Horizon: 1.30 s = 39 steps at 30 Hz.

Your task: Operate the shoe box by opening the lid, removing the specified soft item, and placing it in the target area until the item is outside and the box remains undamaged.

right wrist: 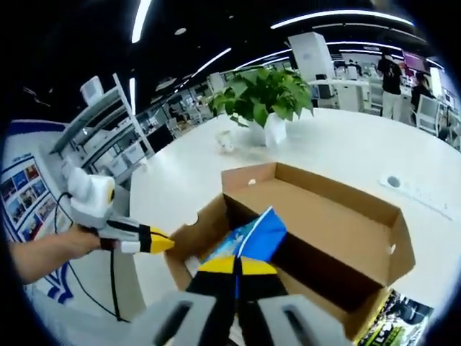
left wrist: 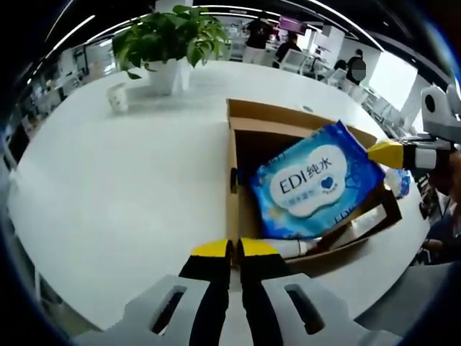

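I see a big white round table (left wrist: 108, 187) under everything. The brown shoe box (left wrist: 302, 130) sits open near one edge of the table, on my right side. Its lid is out of my sight. A green plant (left wrist: 169, 36) in a white pot stands near the far edge, with a small white cup (left wrist: 117, 97) beside it.

My right gripper (right wrist: 236, 265) has its fingers closed tight on one end of the blue wipes pack (left wrist: 317, 180). The pack is lifted up over the open box, tilted. In the right gripper view most of the pack is hidden behind my own fingers. Something long and white lies in the box under the pack, but I cannot tell what it is.

My left gripper (left wrist: 233, 249) has its yellow tips pressed together and holds nothing. It hangs just off the near corner of the box.
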Motion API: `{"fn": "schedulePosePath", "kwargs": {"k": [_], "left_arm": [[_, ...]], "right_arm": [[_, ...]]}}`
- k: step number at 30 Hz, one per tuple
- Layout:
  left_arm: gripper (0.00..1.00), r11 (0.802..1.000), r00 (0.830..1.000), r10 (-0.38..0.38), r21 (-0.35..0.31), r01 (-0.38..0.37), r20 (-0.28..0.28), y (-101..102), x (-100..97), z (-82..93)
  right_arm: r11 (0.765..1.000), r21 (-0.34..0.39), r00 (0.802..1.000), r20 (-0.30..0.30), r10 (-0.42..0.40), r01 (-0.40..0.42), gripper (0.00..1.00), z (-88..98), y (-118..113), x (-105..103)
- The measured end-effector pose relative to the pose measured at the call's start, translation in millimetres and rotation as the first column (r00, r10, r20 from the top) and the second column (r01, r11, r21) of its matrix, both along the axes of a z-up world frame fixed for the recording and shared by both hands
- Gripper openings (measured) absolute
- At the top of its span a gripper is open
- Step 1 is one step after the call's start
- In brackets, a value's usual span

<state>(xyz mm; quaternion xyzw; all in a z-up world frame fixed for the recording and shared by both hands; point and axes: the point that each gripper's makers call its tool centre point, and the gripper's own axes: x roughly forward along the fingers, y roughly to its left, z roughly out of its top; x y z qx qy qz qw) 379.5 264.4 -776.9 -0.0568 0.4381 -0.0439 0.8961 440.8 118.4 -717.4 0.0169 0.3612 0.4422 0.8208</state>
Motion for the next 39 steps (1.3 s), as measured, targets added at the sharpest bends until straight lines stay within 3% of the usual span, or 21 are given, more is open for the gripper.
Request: {"fn": "schedulePosePath", "kwargs": {"k": [16,39], "left_arm": [[0.01,1.000,1.000,0.001,-0.004,-0.001,0.000,1,-0.2,-0.6],[0.01,1.000,1.000,0.000,-0.008,0.000,0.000,2,0.2,-1.5]], "right_arm": [[0.998,0.064,0.999,0.031,-0.013,0.011,0.00,26.0,2,1],[0.994,0.103,0.998,0.041,-0.038,0.034,0.00,50.0,-10,4]]}}
